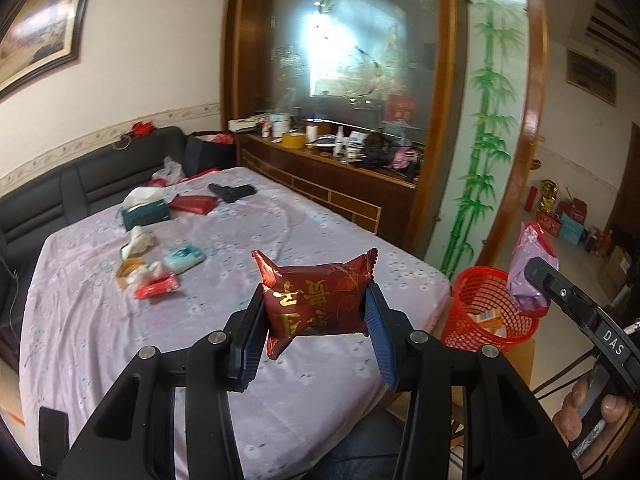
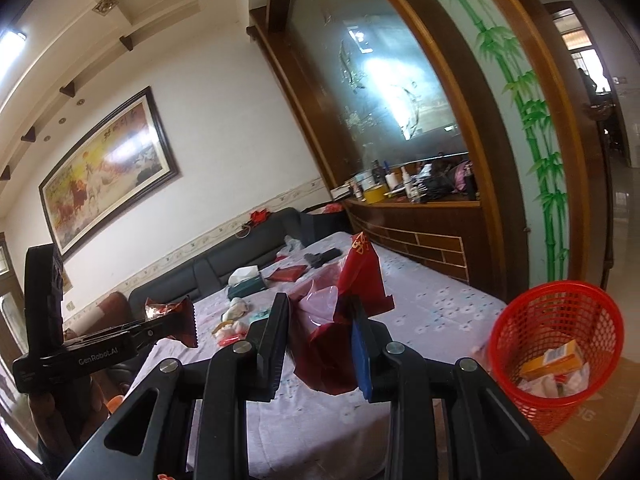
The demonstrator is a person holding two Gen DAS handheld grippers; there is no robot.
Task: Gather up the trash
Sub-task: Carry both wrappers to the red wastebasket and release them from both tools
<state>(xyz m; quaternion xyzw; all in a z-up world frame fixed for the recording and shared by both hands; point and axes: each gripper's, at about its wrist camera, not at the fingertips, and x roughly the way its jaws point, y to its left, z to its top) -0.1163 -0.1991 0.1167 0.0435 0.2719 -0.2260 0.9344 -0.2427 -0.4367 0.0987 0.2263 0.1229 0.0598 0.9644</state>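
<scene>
My left gripper (image 1: 316, 308) is shut on a puffy red snack packet with gold characters (image 1: 318, 300), held above the purple tablecloth (image 1: 280, 232). In the right wrist view the same gripper (image 2: 176, 320) and packet (image 2: 172, 316) show at the left. My right gripper (image 2: 320, 320) is shut on a crumpled red and pink plastic bag (image 2: 340, 320), and in the left wrist view that bag (image 1: 530, 268) hangs just above the basket. A red mesh basket (image 2: 556, 352) (image 1: 488, 308) stands off the table's right corner with an orange box and wrappers inside.
Loose litter lies on the table's left side: tissue wads (image 1: 140, 240), a red wrapper (image 1: 158, 286), a teal pack (image 1: 184, 260), a tissue box (image 1: 144, 210), a red pouch (image 1: 194, 203), a black object (image 1: 232, 191). A dark sofa (image 1: 80, 184) and a wooden cabinet (image 1: 340, 176) border the table.
</scene>
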